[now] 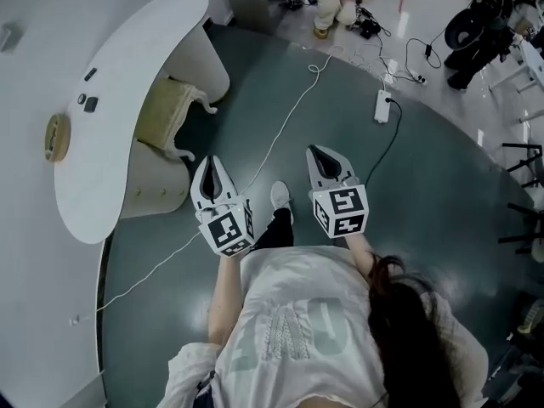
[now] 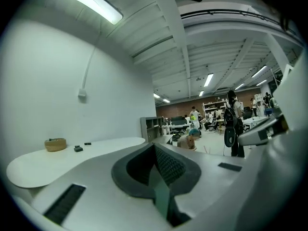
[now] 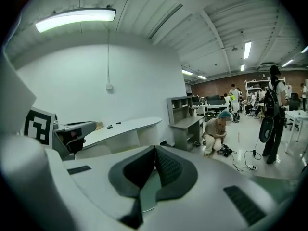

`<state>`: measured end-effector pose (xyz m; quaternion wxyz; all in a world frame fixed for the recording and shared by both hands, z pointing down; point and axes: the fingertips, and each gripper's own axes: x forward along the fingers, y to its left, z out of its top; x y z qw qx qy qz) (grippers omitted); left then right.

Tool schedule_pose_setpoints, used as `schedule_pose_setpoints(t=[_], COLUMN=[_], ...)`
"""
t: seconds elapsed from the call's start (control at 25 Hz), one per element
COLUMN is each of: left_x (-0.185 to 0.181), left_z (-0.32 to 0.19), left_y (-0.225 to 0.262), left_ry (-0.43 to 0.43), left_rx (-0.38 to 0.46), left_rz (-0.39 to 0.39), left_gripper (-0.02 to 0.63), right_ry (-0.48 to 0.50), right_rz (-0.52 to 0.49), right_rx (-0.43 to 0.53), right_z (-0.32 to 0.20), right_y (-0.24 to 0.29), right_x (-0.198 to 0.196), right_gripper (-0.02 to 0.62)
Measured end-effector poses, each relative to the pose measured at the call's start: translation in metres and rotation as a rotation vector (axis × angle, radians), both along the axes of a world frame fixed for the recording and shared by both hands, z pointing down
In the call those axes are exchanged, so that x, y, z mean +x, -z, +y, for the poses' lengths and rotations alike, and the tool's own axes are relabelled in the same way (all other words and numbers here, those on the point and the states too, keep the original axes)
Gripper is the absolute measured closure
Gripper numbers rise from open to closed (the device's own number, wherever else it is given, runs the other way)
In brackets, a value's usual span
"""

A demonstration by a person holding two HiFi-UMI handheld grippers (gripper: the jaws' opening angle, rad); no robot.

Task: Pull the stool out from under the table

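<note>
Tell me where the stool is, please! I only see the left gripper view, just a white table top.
Observer: The cream cushioned stool with curly legs sits partly tucked under the curved white table, ahead-left of the left gripper.
Operator: Is a gripper touching it?
Observer: No. The right gripper, shut and empty, hangs apart from it.
Operator: Anything in the way?
Observer: A thin white cable crosses the dark green floor between.

I am in a big open lab or workshop hall. At the upper left of the right gripper view a strip light (image 3: 74, 18) hangs under bare white ceiling beams (image 3: 211, 28). At the right of that view stand shelves (image 3: 256, 88). At the head view's top, a power strip (image 1: 382, 106) and cables (image 1: 280, 134) lie on the floor.
</note>
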<state>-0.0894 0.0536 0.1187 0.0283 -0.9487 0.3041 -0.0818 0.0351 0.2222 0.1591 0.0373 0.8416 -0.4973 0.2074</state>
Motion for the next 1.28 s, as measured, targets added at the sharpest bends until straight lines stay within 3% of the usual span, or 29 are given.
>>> schedule_pose_setpoints(t=[0.12, 0.32, 0.64, 1.0, 1.28], left_x=[0.036, 0.083, 0.14, 0.142, 0.135], left_z=[-0.047, -0.117, -0.182, -0.184, -0.194], left_y=[0.0, -0.005, -0.001, 0.007, 0.004], left_ry=[-0.01, -0.019, -0.042, -0.059, -0.011], left_rx=[-0.007, -0.02, -0.058, -0.097, -0.09], left_rz=[0.007, -0.004, 0.024, 0.11, 0.092], left_gripper=[0.58, 0.58, 0.58, 0.579, 0.579], right_ry=[-0.002, 0.026, 0.039, 0.056, 0.113], right_rz=[-0.045, -0.029, -0.017, 0.022, 0.046], right_rx=[0.033, 0.063, 0.016, 0.026, 0.018], right_z=[-0.057, -0.139, -0.203, -0.22, -0.242], right_y=[0.009, 0.024, 0.009, 0.025, 0.026], right_x=[0.033, 0.076, 0.115, 0.114, 0.119], right_gripper=[0.565, 0.565, 0.565, 0.565, 0.565])
